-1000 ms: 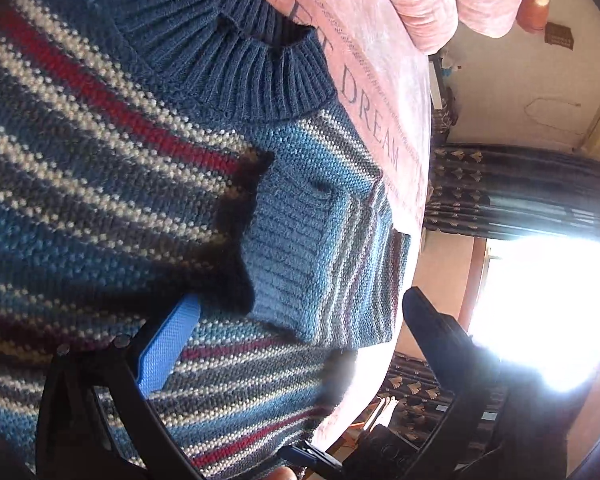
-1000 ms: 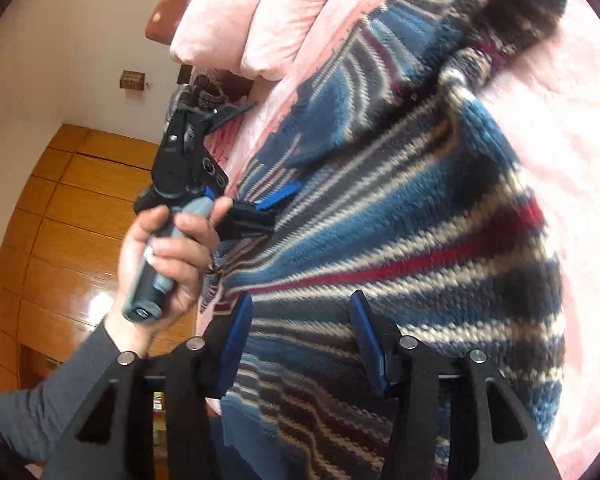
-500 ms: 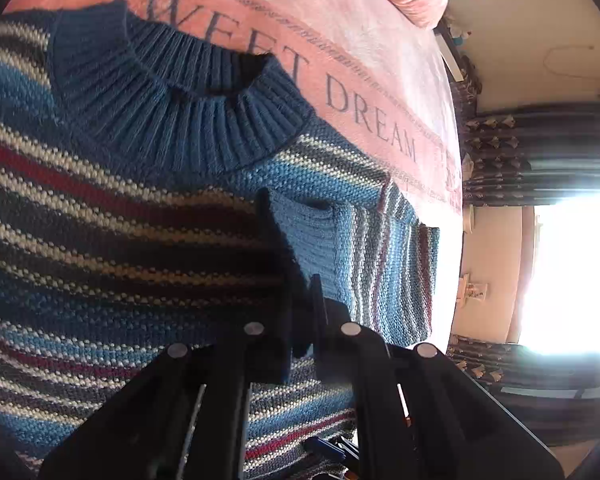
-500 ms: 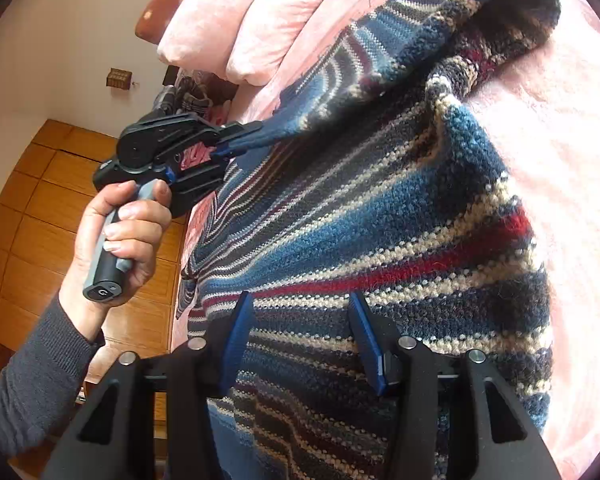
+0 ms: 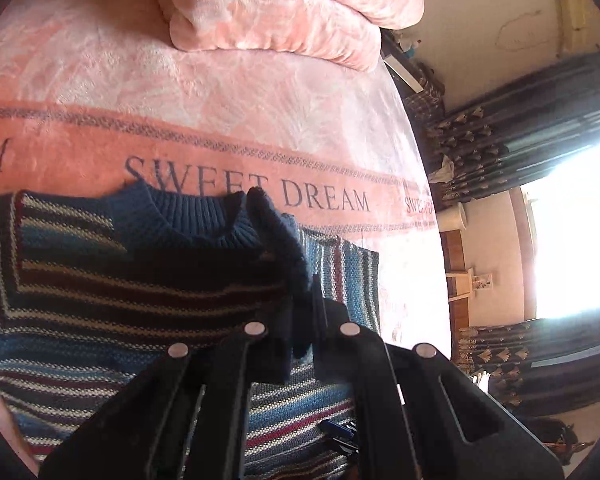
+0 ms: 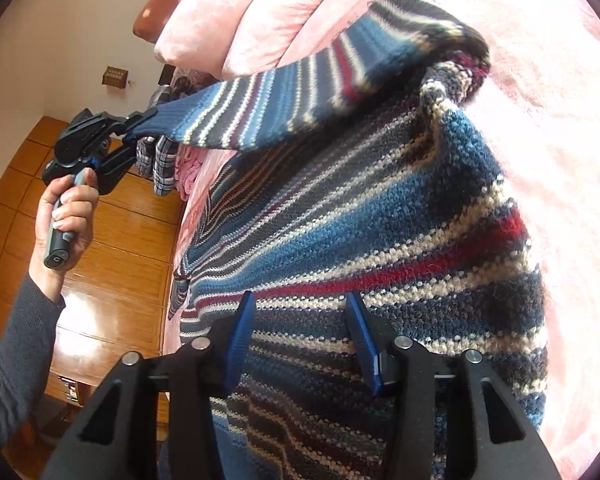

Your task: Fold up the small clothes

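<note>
Pink "SWEET DREAM" bedspread [image 5: 228, 92] is carrying the striped blue knit sweater [image 6: 380, 216] mid-frame, its sleeve [image 6: 284, 104] being pinched taut by the left gripper [image 6: 140, 122] toward upper left, apparently for folding inward, while the right gripper [image 6: 300, 336], fingers parted, is hovering at the hem.

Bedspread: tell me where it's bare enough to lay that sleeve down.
Bare pink bedspread lies between the sweater collar and the folded pink quilt. A narrower strip runs beside the sweater toward the bed edge on the curtain side. The sweater's body is crowded: the right gripper hovers open over it, and the left gripper holds the sleeve.
</note>
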`<state>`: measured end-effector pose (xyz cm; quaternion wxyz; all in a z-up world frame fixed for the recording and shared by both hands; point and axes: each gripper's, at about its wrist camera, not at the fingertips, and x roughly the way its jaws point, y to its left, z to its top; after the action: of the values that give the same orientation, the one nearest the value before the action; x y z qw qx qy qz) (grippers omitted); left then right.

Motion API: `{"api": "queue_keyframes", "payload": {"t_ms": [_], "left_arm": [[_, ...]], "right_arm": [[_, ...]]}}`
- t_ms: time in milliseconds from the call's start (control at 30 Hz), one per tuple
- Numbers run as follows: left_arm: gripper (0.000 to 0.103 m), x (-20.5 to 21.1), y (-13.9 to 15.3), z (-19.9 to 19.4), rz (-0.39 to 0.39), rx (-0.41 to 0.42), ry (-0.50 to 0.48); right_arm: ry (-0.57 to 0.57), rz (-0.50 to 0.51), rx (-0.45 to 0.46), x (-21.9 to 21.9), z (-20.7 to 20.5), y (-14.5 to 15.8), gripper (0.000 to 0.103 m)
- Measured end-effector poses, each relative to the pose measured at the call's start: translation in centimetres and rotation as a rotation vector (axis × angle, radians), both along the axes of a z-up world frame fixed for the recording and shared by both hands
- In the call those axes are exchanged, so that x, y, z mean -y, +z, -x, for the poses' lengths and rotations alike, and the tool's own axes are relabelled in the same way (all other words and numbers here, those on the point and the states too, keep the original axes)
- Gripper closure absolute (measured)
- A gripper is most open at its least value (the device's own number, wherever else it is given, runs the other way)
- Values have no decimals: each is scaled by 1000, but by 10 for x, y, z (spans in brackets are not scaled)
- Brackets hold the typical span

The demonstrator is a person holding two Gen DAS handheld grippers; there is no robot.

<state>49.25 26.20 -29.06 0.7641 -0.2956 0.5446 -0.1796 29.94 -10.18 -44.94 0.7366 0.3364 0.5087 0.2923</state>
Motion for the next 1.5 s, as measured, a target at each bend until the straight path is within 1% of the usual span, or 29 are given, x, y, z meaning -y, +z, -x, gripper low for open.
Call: {"api": "queue_keyframes", "payload": {"t_ms": [100,233,467,767,867,1133,1200,1267,1300,1333,1367,1400,1433,1467,1500], "left_arm": [[98,-23,3,13,-14,12,13],[98,-42,1,18,-32,10,28],[98,-82,-17,25,-34,-10,62],[98,-123,-66,43,-30,-71,120],[98,-132,-88,45,-57,-103,130],[98,-154,-147,53,-68,-195,195],[98,-156,-154,56,-76,-211,210],[97,-154,-151,60,-94,-193,218],[96,-152,-145,61,-118,-175,221],[89,-151,-138,63,-175,-159,235],[83,-151,-128,65,-257,-137,267],[71,-153,-117,68,-314,-114,307],[63,-155,-104,72,-309,-71,346],[60,-156,-91,78,-254,-11,372],[59,-154,-83,79,-194,30,367]], "right_arm": [[5,10,2,-3,-1,1,55],[6,15,-3,-6,-3,0,56],[9,24,-6,-9,-6,-1,56],[9,28,-14,-11,-9,-3,56],[8,31,-15,-11,-11,-2,56],[12,37,-18,-12,-14,-3,57],[12,40,-19,-13,-14,-3,57],[13,41,-18,-13,-15,-3,57],[12,40,-19,-13,-15,-3,57],[12,41,-19,-14,-15,-3,57],[13,40,-19,-14,-15,-3,57],[13,40,-19,-14,-14,-3,57],[13,39,-19,-14,-14,-4,57],[13,39,-19,-14,-14,-4,57],[13,38,-19,-14,-15,-4,57]]}}
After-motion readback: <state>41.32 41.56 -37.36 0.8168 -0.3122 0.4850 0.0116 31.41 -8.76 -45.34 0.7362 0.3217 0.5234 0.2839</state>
